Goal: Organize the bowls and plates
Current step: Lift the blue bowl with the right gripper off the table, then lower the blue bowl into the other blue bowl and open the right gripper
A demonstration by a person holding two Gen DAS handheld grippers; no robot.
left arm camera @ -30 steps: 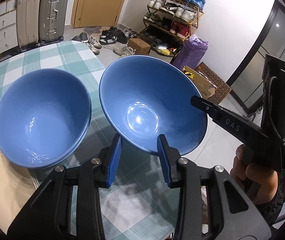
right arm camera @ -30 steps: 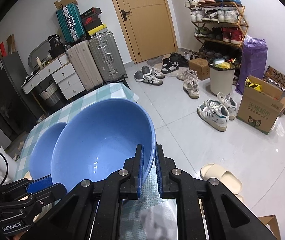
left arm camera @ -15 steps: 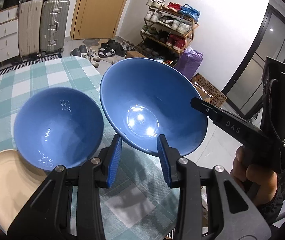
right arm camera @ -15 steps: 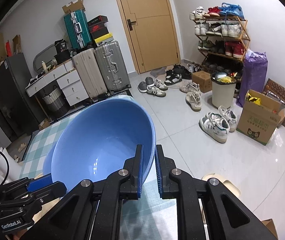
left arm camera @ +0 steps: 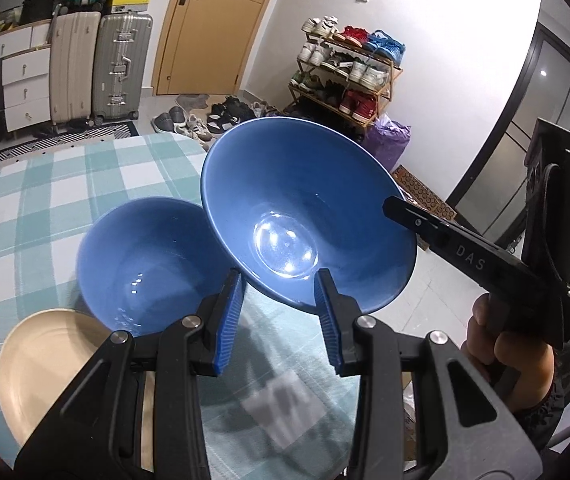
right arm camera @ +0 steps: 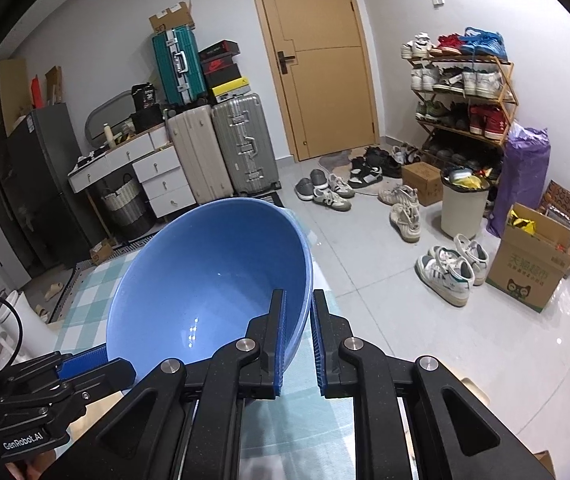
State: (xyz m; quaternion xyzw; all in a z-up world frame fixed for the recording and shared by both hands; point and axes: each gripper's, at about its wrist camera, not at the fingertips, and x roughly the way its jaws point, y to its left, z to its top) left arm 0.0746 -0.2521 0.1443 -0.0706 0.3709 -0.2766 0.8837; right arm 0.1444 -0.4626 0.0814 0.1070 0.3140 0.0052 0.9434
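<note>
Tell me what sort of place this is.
Most likely a home's entryway room: a shoe rack full of trainers beside a wooden door, suitcases against the wall, and a checked tablecloth.

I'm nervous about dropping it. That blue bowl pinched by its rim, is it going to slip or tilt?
The blue bowl looks glazed and glossy, so probably slippery. The right gripper pinches only one rim edge, so it may sag. It seems rigid, likely breakable over the tiled floor.

Hidden and cut-off parts

The beige plate [left arm camera: 41, 360] is partly covered by the left tool [left arm camera: 281, 312] and the resting blue bowl [left arm camera: 145, 264]. In the right wrist view, that bowl is hidden behind the lifted bowl [right arm camera: 209, 280], whose near rim is covered by the right tool [right arm camera: 295, 340].
</note>
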